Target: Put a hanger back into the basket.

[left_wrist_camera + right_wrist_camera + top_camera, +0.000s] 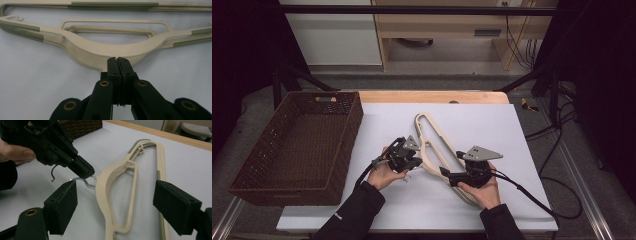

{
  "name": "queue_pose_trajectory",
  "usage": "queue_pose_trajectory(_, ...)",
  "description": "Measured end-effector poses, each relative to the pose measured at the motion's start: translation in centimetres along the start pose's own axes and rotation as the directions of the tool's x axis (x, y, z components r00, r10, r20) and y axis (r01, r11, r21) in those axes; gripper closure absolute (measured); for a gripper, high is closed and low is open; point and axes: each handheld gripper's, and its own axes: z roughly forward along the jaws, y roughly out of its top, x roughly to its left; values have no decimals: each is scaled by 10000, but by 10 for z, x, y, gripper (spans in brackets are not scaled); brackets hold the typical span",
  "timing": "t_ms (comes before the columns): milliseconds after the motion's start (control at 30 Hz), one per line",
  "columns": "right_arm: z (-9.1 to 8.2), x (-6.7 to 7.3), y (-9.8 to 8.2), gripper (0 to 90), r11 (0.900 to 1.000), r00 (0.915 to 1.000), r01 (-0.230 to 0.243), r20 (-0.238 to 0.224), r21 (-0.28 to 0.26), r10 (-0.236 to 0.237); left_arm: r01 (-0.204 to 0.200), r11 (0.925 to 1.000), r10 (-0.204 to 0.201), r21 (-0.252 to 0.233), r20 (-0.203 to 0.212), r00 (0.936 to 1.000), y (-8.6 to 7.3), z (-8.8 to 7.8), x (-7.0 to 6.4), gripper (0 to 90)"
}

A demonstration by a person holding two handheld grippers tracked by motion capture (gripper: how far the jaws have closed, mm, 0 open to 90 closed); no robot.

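Left tongs (91,173) pinch the thin metal hook (86,182) of cream plastic hangers (437,145); right tongs (115,207) spread wide around them.

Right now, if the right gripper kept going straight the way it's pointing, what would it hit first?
Most likely the cream hanger, which lies between and ahead of the open right gripper fingers; depth is hard to judge.

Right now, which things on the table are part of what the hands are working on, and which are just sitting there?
In use:
cream hanger
its wire hook, pinched by the shut left tongs
right tongs, open beside the hanger

Just sitting there:
brown wicker basket
white table cover
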Motion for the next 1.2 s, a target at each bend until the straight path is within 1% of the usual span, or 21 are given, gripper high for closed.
queue_pose_trajectory(100, 5, 2, 3, 210, 9999, 9999, 86, -62, 80, -85, 0, 10000, 0, 7, -15, 10000, 2, -2, -1, 886)
queue_pose_trajectory(133, 11, 3, 4, 217, 9996, 9999, 109, -114, 258, -107, -64, 10000, 64, 63, -87, 9999, 4, -4, -2, 886)
queue_pose_trajectory(167, 15, 3, 4, 221, 9991, 9999, 123, -74, 394, -120, -5, 10000, 5, 31, -67, 10000, 6, -5, -2, 886)
queue_pose_trajectory(200, 15, 3, 4, 221, 9991, 9999, 123, -74, 394, -120, -5, 10000, 5, 31, -67, 10000, 6, -5, -2, 886)
queue_pose_trajectory(233, 21, 4, 3, 230, 9978, 9997, 236, -80, 617, -231, 4, 10000, -3, 65, -78, 10000, 7, -6, -3, 886)
queue_pose_trajectory(267, 23, 5, 3, 234, 9970, 9998, 161, -85, 752, -155, -21, 9999, 22, 109, -99, 9999, 9, -7, -4, 886)
queue_pose_trajectory(400, 30, 6, 4, 260, 9961, 9995, 289, -182, 829, -275, 16, 9998, -15, 175, -84, 10000, 12, -9, -5, 886)
queue_pose_trajectory(500, 36, 9, 4, 292, 9933, 9993, 360, -113, 1100, -350, 66, 9997, -64, 216, -52, 10000, 14, -10, -5, 886)
queue_pose_trajectory(533, 42, 11, 3, 348, 9898, 9989, 464, -135, 1345, -450, 103, 9997, -102, 212, -48, 9999, 15, -10, -5, 886)
queue_pose_trajectory(567, 42, 11, 3, 348, 9898, 9989, 464, -135, 1345, -450, 103, 9997, -102, 212, -48, 9999, 15, -10, -5, 886)
queue_pose_trajectory(600, 46, 13, 2, 391, 9870, 9985, 553, -125, 1510, -541, 99, 9997, -99, 219, -18, 9999, 16, -11, -6, 886)
queue_pose_trajectory(667, 50, 14, 1, 430, 9846, 9982, 591, -177, 1646, -570, 100, 9996, -99, 256, -33, 9999, 18, -13, -6, 886)
queue_pose_trajectory(900, 54, 15, -2, 525, 9792, 9960, 888, -203, 1823, -865, 12, 9997, -9, 243, -104, 9999, 23, -14, -11, 886)
queue_pose_trajectory(933, 55, 16, -4, 568, 9757, 9951, 992, -171, 1952, -978, -82, 9996, 86, 286, -153, 9998, 24, -14, -13, 886)
queue_pose_trajectory(967, 55, 16, -4, 568, 9757, 9951, 992, -171, 1952, -978, -82, 9996, 86, 286, -153, 9998, 24, -14, -13, 886)
queue_pose_trajectory(1000, 57, 17, -5, 616, 9721, 9936, 1131, -163, 2054, -1121, -67, 9995, 71, 293, -136, 9999, 24, -14, -14, 885)
queue_pose_trajectory(1033, 57, 17, -5, 616, 9721, 9936, 1131, -163, 2054, -1121, -81, 9995, 86, 308, -159, 9998, 24, -14, -14, 885)
queue_pose_trajectory(1067, 57, 17, -6, 665, 9689, 9927, 1200, -190, 2163, -1187, -65, 9995, 70, 304, -160, 9998, 24, -14, -15, 885)
queue_pose_trajectory(1133, 57, 17, -6, 684, 9667, 9922, 1241, -176, 2237, -1233, -69, 9995, 74, 306, -178, 9998, 24, -14, -15, 885)
queue_pose_trajectory(1167, 58, 17, -6, 707, 9684, 9931, 1172, -168, 2203, -1164, -215, 9987, 225, 459, -198, 9996, 24, -15, -14, 885)
queue_pose_trajectory(1200, 57, 17, -6, 725, 9658, 9912, 1326, -288, 2227, -1294, -206, 9987, 215, 459, -193, 9996, 24, -15, -14, 885)
